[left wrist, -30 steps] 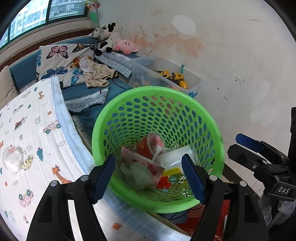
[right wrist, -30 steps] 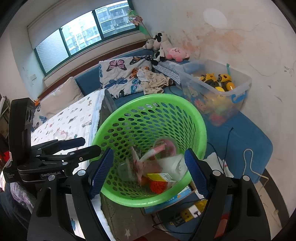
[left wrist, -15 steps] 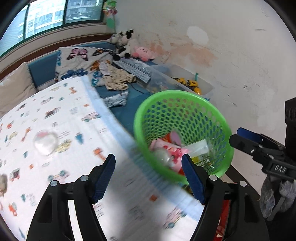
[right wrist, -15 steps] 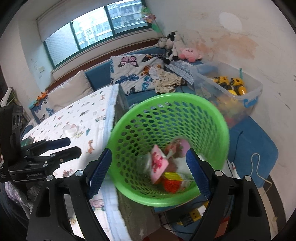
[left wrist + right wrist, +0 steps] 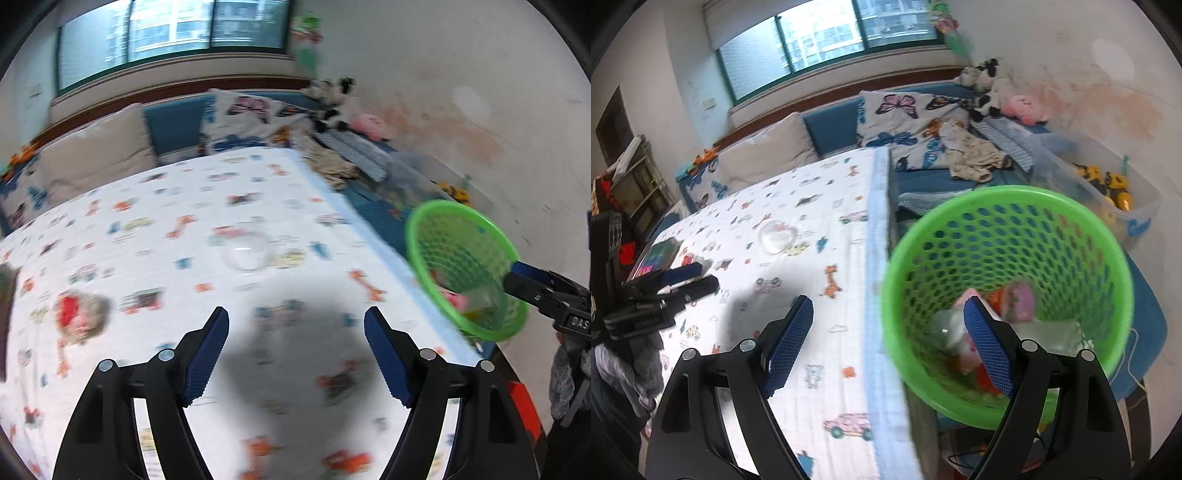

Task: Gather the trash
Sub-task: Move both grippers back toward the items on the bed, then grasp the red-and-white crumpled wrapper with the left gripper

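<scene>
A green mesh basket point(image 5: 1008, 206) stands beside the table's right edge, with wrappers and a cup point(image 5: 1015, 301) inside; it also shows in the left wrist view point(image 5: 461, 218). A clear plastic lid point(image 5: 245, 253) lies on the patterned tablecloth, also in the right wrist view point(image 5: 777, 236). A crumpled red and white wrapper point(image 5: 79, 317) lies at the table's left. My left gripper point(image 5: 295, 350) is open and empty above the table. My right gripper point(image 5: 888, 339) is open and empty over the table edge by the basket.
A dark card or packet point(image 5: 657, 254) lies on the table point(image 5: 812, 206) near the left gripper point(image 5: 683, 280). A blue sofa with pillows point(image 5: 908, 118), clothes and plush toys is behind. A clear toy bin point(image 5: 1108, 184) stands behind the basket.
Both grippers have swung left, away from the basket and over the table. The left wrist view is blurred by motion. Both stay open and empty.
</scene>
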